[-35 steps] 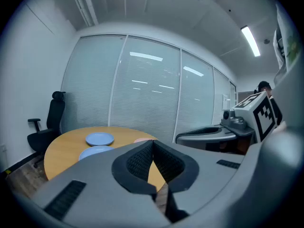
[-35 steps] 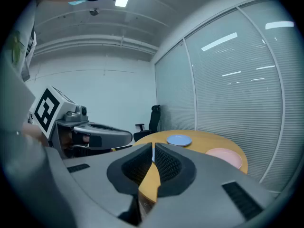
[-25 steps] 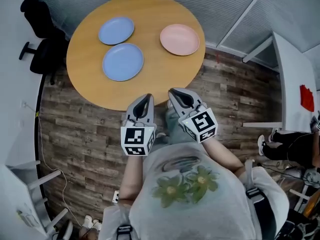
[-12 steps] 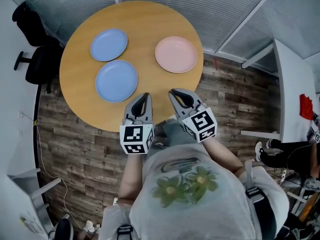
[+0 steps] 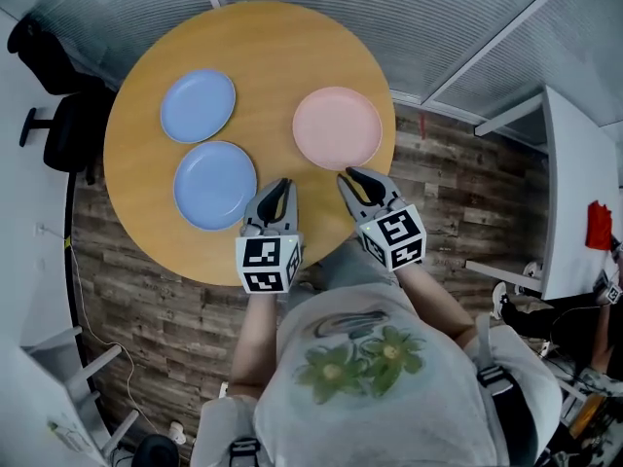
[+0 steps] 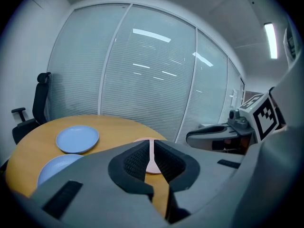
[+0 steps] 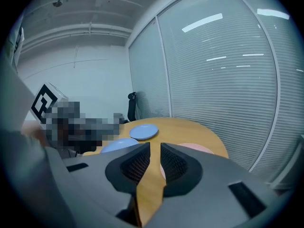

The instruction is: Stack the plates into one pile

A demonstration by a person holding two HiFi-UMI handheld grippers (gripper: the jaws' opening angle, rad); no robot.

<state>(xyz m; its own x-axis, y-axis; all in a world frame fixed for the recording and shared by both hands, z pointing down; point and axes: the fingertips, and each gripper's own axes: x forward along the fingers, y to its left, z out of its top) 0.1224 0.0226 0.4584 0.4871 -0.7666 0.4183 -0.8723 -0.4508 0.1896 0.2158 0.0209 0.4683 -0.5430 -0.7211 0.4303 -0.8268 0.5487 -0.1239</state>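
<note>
**Three plates lying apart, both grippers empty at the near edge**

Three plates are lying separately on the round wooden worktop (image 5: 263, 66). The far blue plate (image 5: 198, 106) is sitting at about 10 o'clock. The near blue plate (image 5: 215, 185) is at about 7 o'clock, close to the first but not touching it. The pink plate (image 5: 337, 128) is lying at 3 o'clock, apart from both. The left gripper (image 5: 280, 183) is hovering over the edge at 6 o'clock, beside the near blue plate, its jaws pressed together on nothing. The right gripper (image 5: 352, 175) is hovering at 4 o'clock, near the pink plate, its jaws also pressed together and empty.
</note>
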